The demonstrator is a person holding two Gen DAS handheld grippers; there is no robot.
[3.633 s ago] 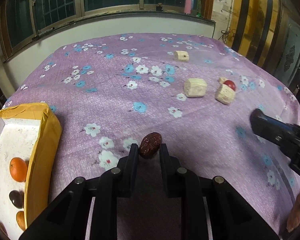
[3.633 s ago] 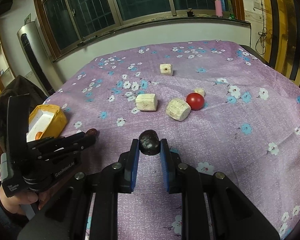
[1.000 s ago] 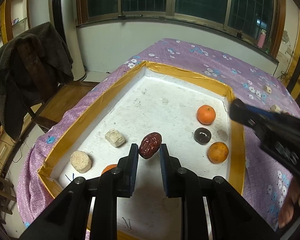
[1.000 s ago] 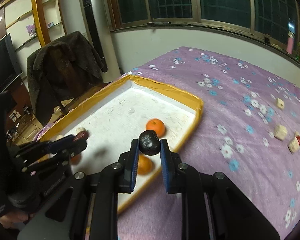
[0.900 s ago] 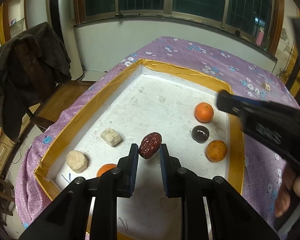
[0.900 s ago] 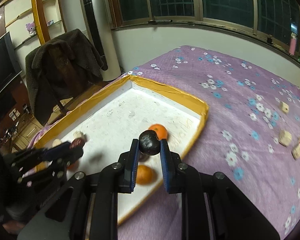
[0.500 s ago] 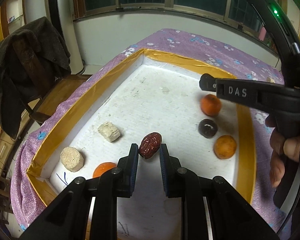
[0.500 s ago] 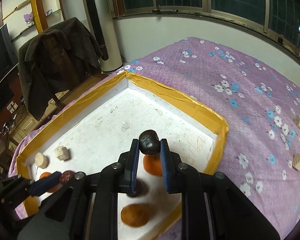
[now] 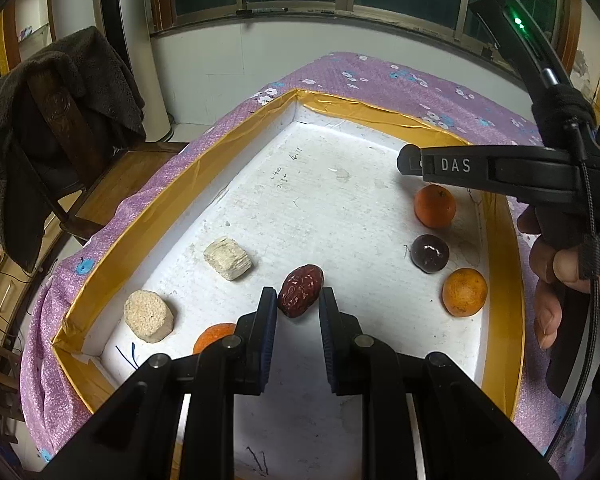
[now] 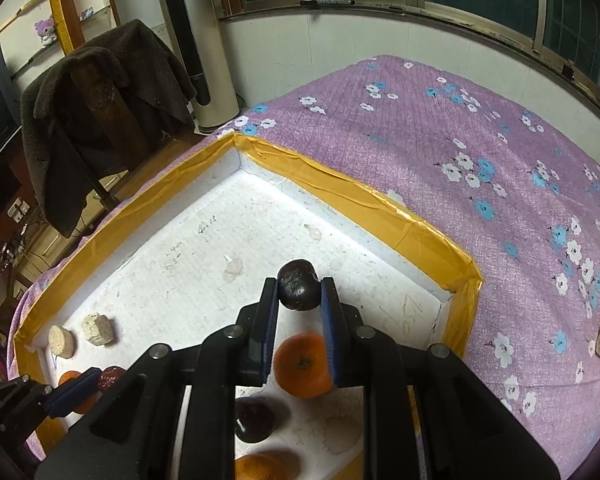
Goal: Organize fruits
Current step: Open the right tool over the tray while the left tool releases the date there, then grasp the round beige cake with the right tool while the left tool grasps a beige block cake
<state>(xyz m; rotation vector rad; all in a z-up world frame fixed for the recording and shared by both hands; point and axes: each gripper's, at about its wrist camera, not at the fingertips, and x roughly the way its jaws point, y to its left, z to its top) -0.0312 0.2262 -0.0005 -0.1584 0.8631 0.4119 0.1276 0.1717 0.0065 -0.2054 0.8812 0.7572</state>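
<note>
— What can't we make out here?

— In the left wrist view, one orange (image 9: 214,336) sits half hidden behind the left gripper (image 9: 298,302), and the right gripper (image 9: 410,162) shows only from the side, so its jaws can't be read there. In the right wrist view, a second orange (image 10: 302,364) is cut by the right gripper's fingers (image 10: 269,320), and a third orange (image 10: 260,466) at the bottom edge is blurred.

— And the fruit we carry?

— The left gripper is clamped narrowly on a wrinkled red date (image 9: 301,290), above the white floor of the tray (image 9: 500,264). Its long axis tilts, upper end leaning right and away from us. The right gripper pinches a dark round fruit (image 10: 297,285) over the tray near its far right corner — too round to give a long axis.

— The hands?

— Both grippers point down at a slant into the tray. A hand (image 9: 564,280) wraps the right gripper's handle at the right edge. A shiny dark fruit (image 9: 430,253) lies between two oranges near the right wall; two pale blocks (image 9: 227,259) rest toward the left.
</note>
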